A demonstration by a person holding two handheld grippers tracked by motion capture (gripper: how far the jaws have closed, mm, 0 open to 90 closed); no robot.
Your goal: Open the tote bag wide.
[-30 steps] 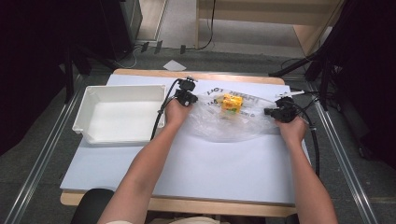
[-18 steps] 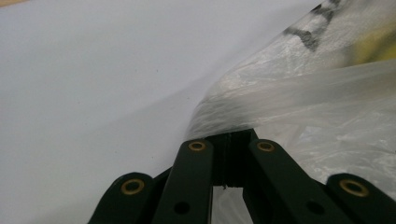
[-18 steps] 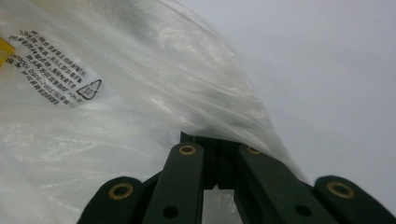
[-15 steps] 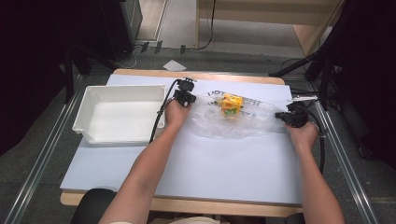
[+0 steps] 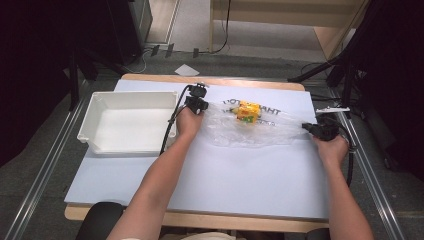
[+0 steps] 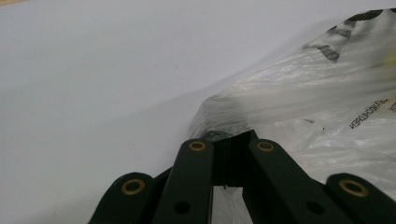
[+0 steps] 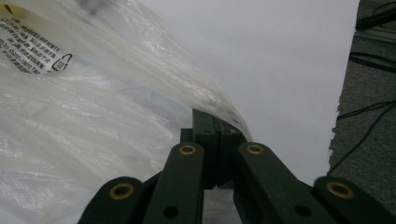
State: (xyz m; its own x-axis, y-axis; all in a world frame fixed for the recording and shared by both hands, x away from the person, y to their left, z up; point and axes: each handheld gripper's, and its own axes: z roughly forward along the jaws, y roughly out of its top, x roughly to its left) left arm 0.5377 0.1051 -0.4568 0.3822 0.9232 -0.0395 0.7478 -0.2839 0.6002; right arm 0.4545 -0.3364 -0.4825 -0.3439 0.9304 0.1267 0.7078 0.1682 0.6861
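with the left gripper (image 5: 196, 103) and the right gripper (image 5: 316, 129) each pinched tight on one end of the clear plastic bag (image 5: 260, 130) lying on the table (image 5: 225, 170), pull gently so the yellow box (image 5: 248, 111) stays inside.

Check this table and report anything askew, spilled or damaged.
Nothing spilled or damaged. The clear plastic bag lies crumpled but stretched between the left gripper and right gripper, each shut on an edge. The yellow box inside sits tilted. The white tray sits square.
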